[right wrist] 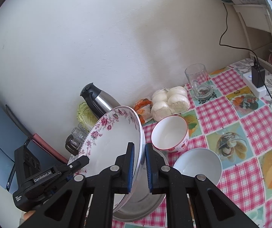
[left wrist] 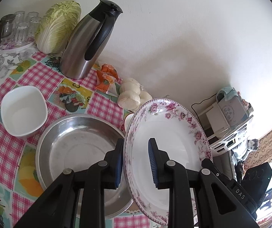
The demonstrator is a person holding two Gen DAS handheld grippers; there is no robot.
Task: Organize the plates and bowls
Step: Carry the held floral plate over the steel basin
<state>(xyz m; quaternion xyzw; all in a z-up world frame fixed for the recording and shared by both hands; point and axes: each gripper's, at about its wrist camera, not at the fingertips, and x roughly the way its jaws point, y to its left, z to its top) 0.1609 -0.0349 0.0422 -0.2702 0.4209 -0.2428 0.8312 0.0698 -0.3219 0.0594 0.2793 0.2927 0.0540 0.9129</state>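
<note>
A white plate with a pink flower rim [left wrist: 166, 133] hangs tilted on edge over a round steel basin [left wrist: 75, 142]. My left gripper [left wrist: 136, 140] is shut on one side of its rim. My right gripper [right wrist: 139, 145] is shut on the opposite side of the plate [right wrist: 113, 142]. A squarish white bowl [left wrist: 23, 112] stands left of the basin. Right of the basin [right wrist: 141, 205] stand a flower-patterned bowl [right wrist: 170, 133] and a plain white bowl [right wrist: 198, 163], both upright and empty.
Along the wall stand a steel thermos jug [left wrist: 90, 43], a cabbage [left wrist: 58, 26], a tray of upturned glasses [left wrist: 16, 30], orange packets [left wrist: 106, 79], bagged buns [right wrist: 170, 102] and a glass mug [right wrist: 198, 81]. A power strip [right wrist: 254, 81] and white shelf [left wrist: 229, 125] are at right.
</note>
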